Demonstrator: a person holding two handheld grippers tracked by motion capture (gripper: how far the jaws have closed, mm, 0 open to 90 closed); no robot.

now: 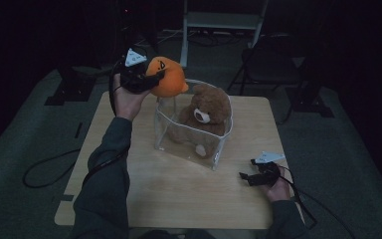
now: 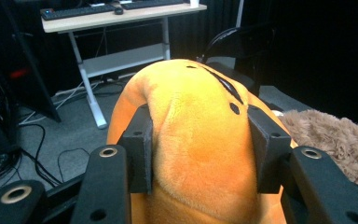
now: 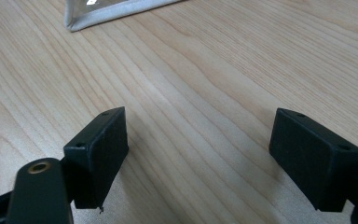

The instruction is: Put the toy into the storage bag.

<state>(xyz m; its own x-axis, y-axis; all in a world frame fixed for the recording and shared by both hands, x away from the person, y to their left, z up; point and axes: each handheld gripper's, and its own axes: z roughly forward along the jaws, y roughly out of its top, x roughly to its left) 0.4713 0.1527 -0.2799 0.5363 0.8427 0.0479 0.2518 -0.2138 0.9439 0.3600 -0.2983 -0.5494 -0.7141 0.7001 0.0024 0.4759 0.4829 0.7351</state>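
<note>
An orange plush toy point(image 1: 170, 77) hangs in the air beside the far left corner of a clear bin point(image 1: 162, 130), with my left gripper point(image 1: 149, 79) shut on it. In the left gripper view both pads press into the orange plush point(image 2: 200, 140), and my left gripper point(image 2: 200, 151) points toward the bin. A brown teddy bear point(image 1: 206, 114) sits upright inside the bin; its fur point(image 2: 335, 135) shows at the right of that view. My right gripper point(image 1: 246, 177) rests low over the table's right front, open; in the right gripper view my right gripper point(image 3: 198, 158) holds nothing.
The light wooden table point(image 1: 179, 189) has bare surface in front of the bin. A white-edged corner of the bin point(image 3: 116, 11) lies ahead of the right gripper. A white desk frame point(image 1: 219, 22), a dark chair point(image 1: 271, 64) and cables on the floor stand beyond the table.
</note>
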